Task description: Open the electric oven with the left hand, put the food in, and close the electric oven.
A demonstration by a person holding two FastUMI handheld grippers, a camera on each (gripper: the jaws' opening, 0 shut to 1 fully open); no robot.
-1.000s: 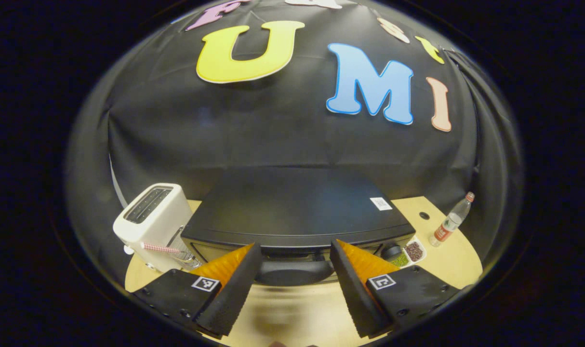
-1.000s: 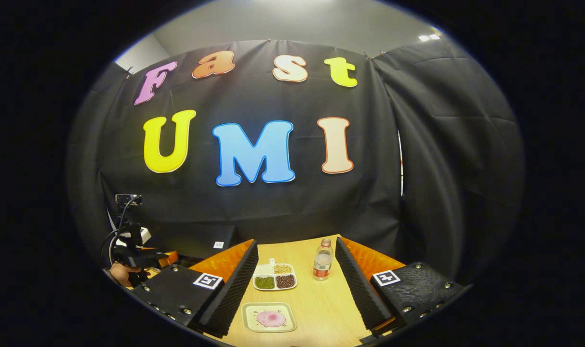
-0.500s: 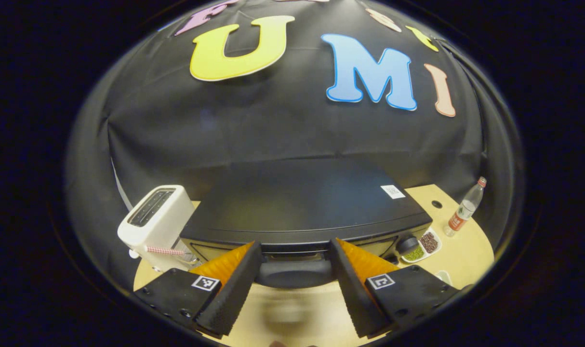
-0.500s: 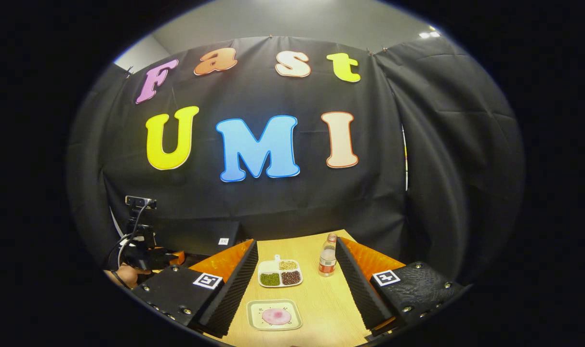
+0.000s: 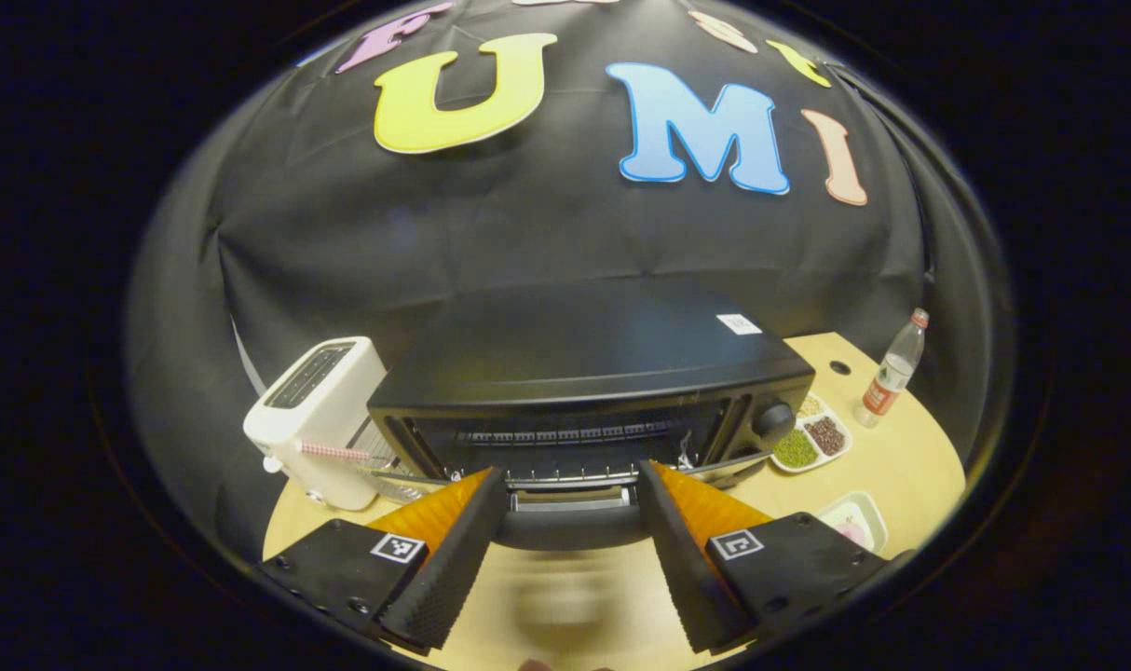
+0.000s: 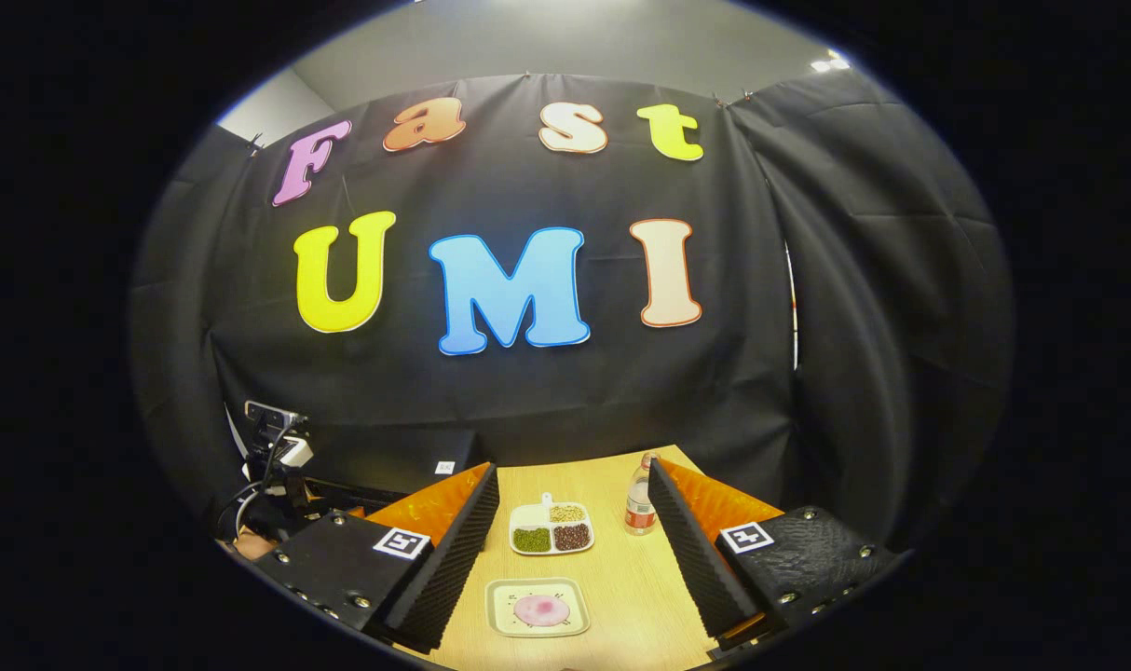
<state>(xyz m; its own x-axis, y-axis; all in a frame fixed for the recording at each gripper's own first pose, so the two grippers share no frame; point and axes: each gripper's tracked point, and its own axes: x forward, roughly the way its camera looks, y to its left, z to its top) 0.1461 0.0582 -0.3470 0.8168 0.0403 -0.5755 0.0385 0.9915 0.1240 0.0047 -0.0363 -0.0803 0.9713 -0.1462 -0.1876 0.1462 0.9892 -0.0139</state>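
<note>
Fingers (image 5: pixel 454 550) of your left gripper (image 5: pixel 570 545) flank the oven door handle (image 5: pixel 570 527) crosswise without clearly pinching it, while the right gripper's (image 6: pixel 570 559) stand wide above the food plate (image 6: pixel 538 608).

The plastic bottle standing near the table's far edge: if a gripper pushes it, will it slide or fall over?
The plastic bottle is tall and narrow, so a high push would probably tip it. It looks mostly empty, hence likely light. Once down, its round body may roll.

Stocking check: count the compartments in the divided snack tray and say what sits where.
3. In the snack tray, seen in the right gripper view: green beans front left, dark red beans front right, pale beans at the back. None looks hidden.
</note>
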